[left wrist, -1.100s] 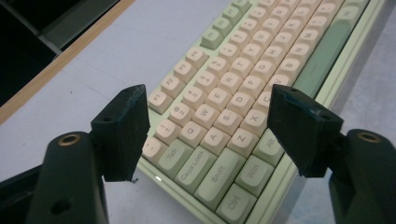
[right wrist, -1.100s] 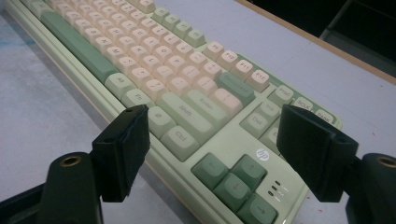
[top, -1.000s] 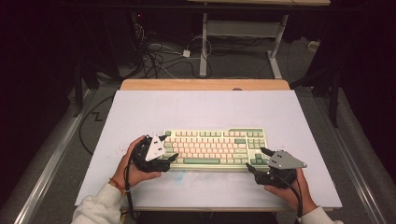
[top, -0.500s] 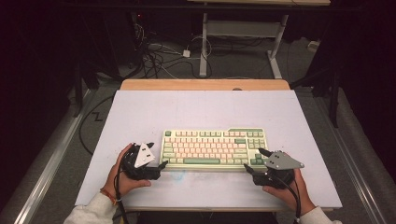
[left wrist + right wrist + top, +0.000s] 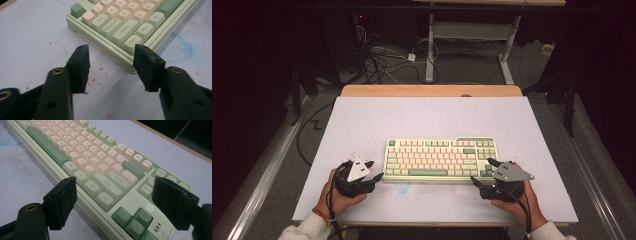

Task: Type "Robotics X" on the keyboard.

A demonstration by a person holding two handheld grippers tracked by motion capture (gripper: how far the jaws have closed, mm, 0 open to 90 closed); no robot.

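A pale green keyboard [image 5: 441, 157] with cream and green keys lies across the near middle of the white table [image 5: 427, 120]. My left gripper [image 5: 376, 170] sits just off its left end. In the left gripper view the keyboard [image 5: 117, 27] has its front corner a little ahead of my left gripper [image 5: 112, 57], whose jaws have just been closing and hold nothing. My right gripper [image 5: 482, 171] is at the right front corner. In the right gripper view my right gripper [image 5: 113, 192] straddles that corner of the keyboard [image 5: 100, 170]; its jaws have just been opening and stand apart from it.
Red specks and a blue smear [image 5: 185, 47] mark the table near the keyboard's left end. A wooden strip [image 5: 432, 90] edges the far side. Cables [image 5: 382, 60] and a desk frame [image 5: 472, 45] lie on the dark floor beyond.
My left gripper has drawn back from the keyboard's left end, to the left and toward the near edge, and its jaws stand narrower. The right gripper and the keyboard have kept their places.
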